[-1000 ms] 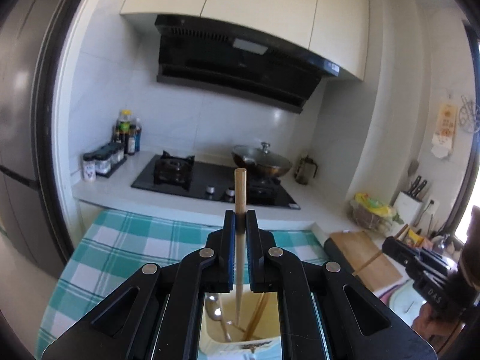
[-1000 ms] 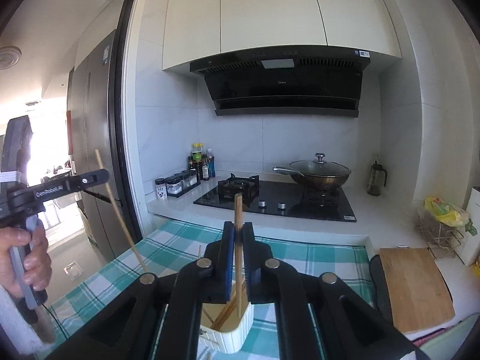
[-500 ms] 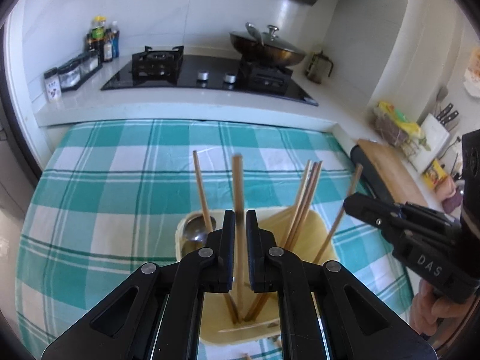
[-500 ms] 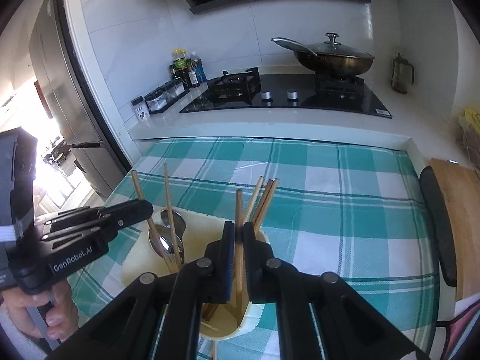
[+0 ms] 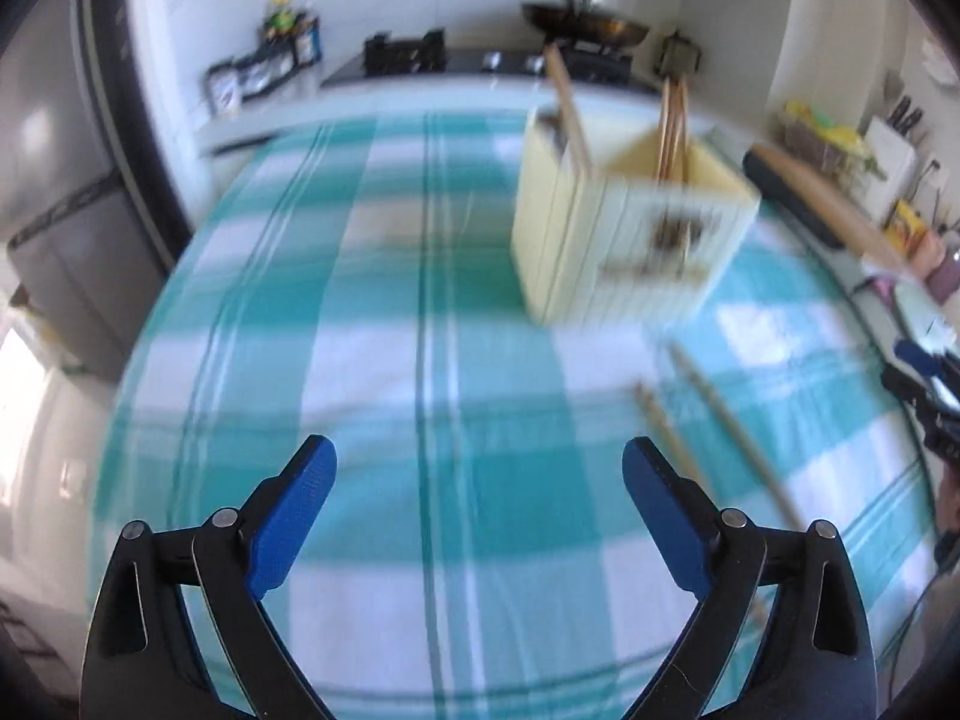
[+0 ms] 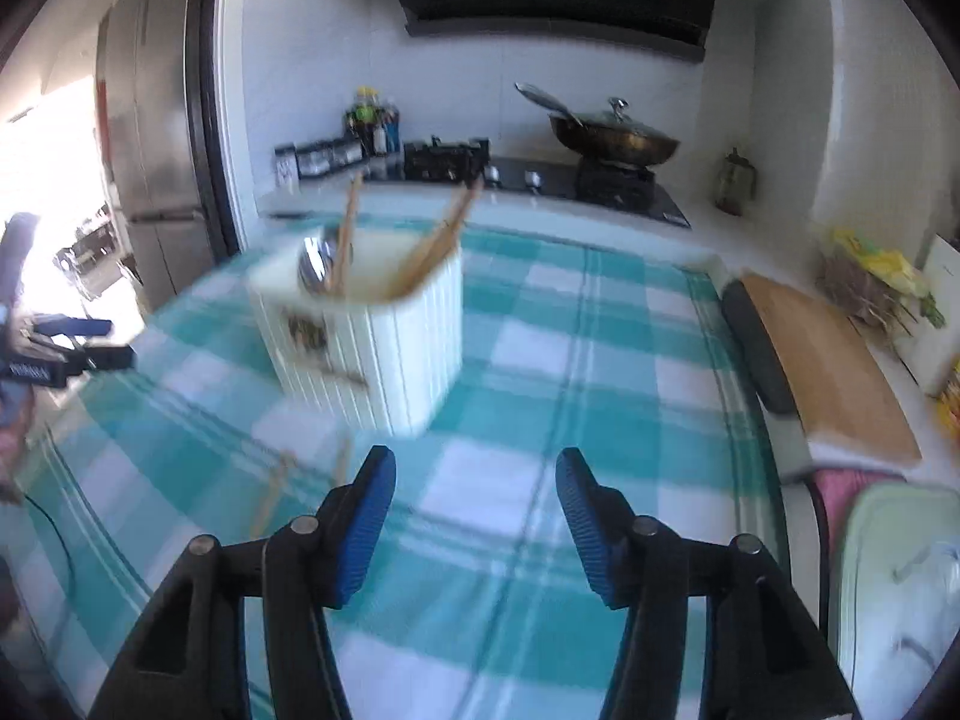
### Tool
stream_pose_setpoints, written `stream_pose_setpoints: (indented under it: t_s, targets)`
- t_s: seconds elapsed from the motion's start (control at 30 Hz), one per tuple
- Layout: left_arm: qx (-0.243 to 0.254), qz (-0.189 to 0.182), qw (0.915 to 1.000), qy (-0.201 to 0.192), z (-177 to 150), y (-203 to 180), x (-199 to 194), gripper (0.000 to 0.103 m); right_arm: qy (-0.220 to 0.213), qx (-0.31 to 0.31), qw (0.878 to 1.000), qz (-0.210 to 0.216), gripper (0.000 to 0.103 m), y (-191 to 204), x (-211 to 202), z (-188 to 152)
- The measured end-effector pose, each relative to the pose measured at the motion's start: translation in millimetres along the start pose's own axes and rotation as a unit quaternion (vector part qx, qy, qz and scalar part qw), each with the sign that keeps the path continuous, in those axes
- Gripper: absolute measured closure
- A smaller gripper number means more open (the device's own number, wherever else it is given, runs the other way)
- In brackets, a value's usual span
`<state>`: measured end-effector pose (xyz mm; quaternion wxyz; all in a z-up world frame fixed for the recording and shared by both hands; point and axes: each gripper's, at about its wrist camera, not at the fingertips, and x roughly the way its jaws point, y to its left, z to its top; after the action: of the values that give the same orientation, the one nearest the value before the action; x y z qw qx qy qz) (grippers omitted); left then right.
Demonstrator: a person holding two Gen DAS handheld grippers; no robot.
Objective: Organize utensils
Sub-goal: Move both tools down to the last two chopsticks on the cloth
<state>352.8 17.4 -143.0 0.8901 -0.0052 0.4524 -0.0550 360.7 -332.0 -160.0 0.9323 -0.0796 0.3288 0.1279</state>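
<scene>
A cream ribbed utensil holder [image 5: 624,228] stands on the teal checked tablecloth [image 5: 420,360] with several wooden chopsticks [image 5: 672,120] and a metal spoon [image 6: 315,264] in it; it also shows in the right wrist view [image 6: 372,348]. Two loose chopsticks [image 5: 720,414] lie on the cloth in front of the holder, and they show blurred in the right wrist view [image 6: 270,492]. My left gripper [image 5: 477,486] is open and empty, low over the cloth left of the holder. My right gripper [image 6: 477,510] is open and empty, in front of the holder.
A wooden cutting board [image 6: 822,360] lies at the table's right edge. Behind the table is a counter with a gas stove [image 6: 447,159], a lidded wok [image 6: 612,132] and spice jars [image 6: 318,159]. A fridge [image 6: 150,138] stands at the left.
Both grippers were shut on chopsticks over the holder. Now both are open and empty, pulled back and lowered toward the cloth; the chopsticks stand in the holder.
</scene>
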Motion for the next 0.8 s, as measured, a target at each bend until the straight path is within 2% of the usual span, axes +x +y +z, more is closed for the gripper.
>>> stream_pose_setpoints:
  t_s: [0.1,0.2,0.27,0.33,0.4,0.5,0.8]
  targets:
    - [-0.029,0.010,0.9993,0.023,-39,-5,21,0.006,0.054,0.015,0.998,-0.039,0.046,0,6,-77]
    - [-0.040,0.009,0.9990,0.020,-50,-17,34,0.007,0.074,0.025,0.994,-0.074,0.046,-2,7,-112]
    - [-0.030,0.024,0.9993,0.000,-52,-26,38,0.007,0.074,0.049,0.994,-0.063,0.046,-8,5,-119]
    - [-0.028,0.039,0.9989,0.001,-54,-31,44,0.006,0.068,0.067,0.994,-0.060,0.046,-12,5,-121]
    - [-0.036,0.032,0.9988,0.011,-59,-31,50,0.006,0.073,0.075,0.992,-0.065,0.046,-15,8,-123]
    - [-0.029,0.044,0.9986,0.005,-62,-33,51,0.006,0.089,0.089,0.990,-0.060,0.046,-14,15,-126]
    - [-0.029,0.048,0.9984,0.010,-62,-33,55,0.001,0.088,0.096,0.990,-0.056,0.046,-14,14,-129]
